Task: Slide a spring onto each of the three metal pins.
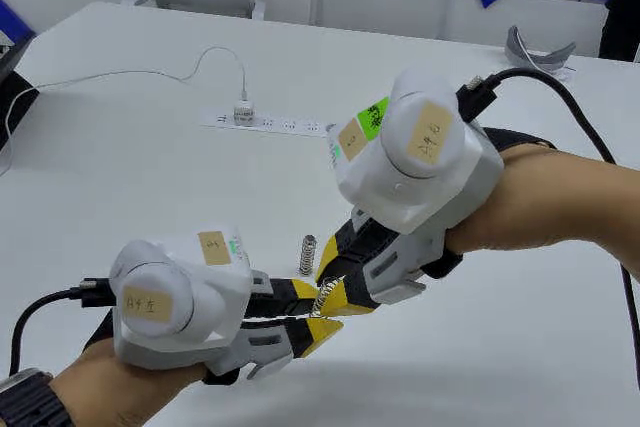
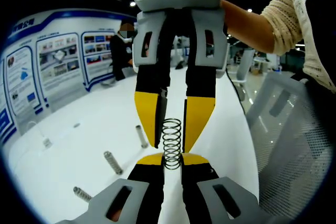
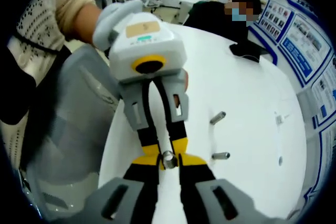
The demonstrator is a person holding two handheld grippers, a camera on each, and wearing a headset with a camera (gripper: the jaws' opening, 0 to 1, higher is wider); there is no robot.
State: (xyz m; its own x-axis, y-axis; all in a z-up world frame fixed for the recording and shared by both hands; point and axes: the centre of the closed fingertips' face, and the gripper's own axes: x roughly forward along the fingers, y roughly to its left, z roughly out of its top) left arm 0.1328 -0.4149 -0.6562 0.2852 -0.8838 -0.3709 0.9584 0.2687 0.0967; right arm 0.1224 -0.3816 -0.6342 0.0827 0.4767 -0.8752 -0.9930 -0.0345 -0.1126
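Spring (image 2: 171,140): carried above the counter (image 1: 150,147), gripped at both ends. Left tongs (image 2: 166,160) pinch its near end. Right tongs (image 3: 168,160) meet them tip to tip and are pressed onto the far end, probably a handover or re-grip to free one end for threading.
Upright pin (image 2: 140,136): just beside the spring; bare or wrapped, too small to tell.
Second pin (image 2: 112,162) and third pin (image 2: 81,193): farther from the spring, seemingly coil-wrapped.
Power strip (image 1: 265,123): well beyond the spring, clear of the work.
Obstruction: both tongs cover the spring's ends.
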